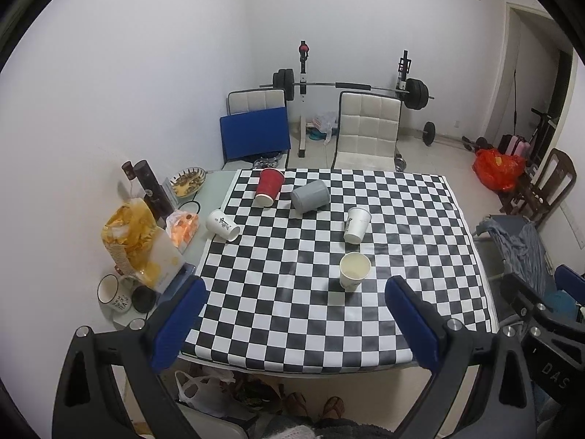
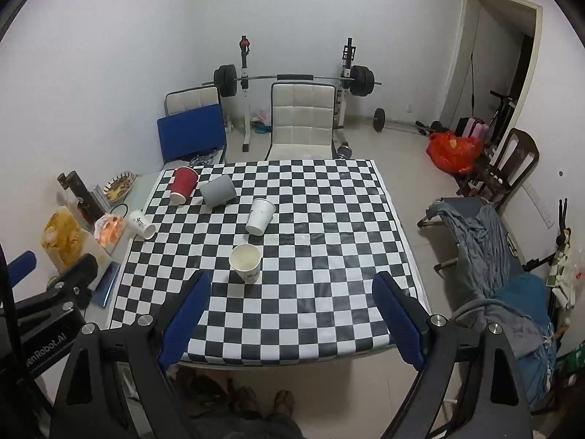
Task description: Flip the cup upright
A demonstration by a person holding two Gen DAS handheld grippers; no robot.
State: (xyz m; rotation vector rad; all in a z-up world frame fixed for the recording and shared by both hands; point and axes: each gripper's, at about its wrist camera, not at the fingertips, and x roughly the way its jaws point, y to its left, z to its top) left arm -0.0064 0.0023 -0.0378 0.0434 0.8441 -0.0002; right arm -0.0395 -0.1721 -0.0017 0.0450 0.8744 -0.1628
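Your table (image 1: 215,190) carries a black-and-white checkered cloth (image 1: 402,256) that covers most of its top, leaving a bare strip along the left edge. Behind it stand two white padded chairs (image 1: 367,128) and a barbell rack (image 1: 303,73) against the wall. On the bare strip you have a yellow snack bag (image 1: 135,241) and a dark bottle (image 1: 151,188). On the cloth, a grey cup (image 1: 310,195) lies on its side at the far end, just beside a red paper cup (image 1: 268,186) that is also tipped over. A white paper cup (image 1: 356,225) lies tipped near the middle, and another white cup (image 1: 222,225) lies on its side at the cloth's left edge. One white paper cup (image 1: 354,270) already stands upright, nearest you. Your left gripper (image 1: 294,292) hangs above the near edge with its jaws spread wide and nothing between them; your right gripper (image 2: 290,292) is likewise spread and empty.
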